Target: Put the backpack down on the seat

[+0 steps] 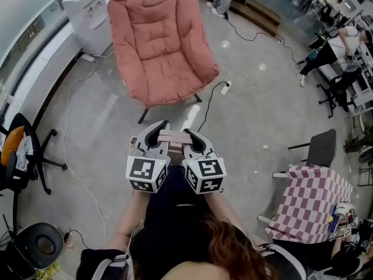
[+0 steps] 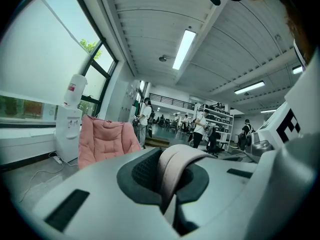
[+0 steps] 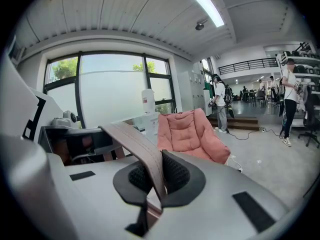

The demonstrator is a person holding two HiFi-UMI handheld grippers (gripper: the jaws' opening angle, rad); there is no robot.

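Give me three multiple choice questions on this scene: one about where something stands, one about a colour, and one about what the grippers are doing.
1. In the head view, the water dispenser stands:
A) right of the armchair
B) left of the armchair
C) behind the person

2. The armchair is:
A) pink
B) blue
C) green

3. The left gripper and right gripper are:
A) both open and empty
B) one open, one shut
C) both shut on a strap

Answers:
1 B, the white dispenser sits at the armchair's left in that view.
2 A, its cushion is pink in every view.
3 C, each gripper view shows the strap clamped.
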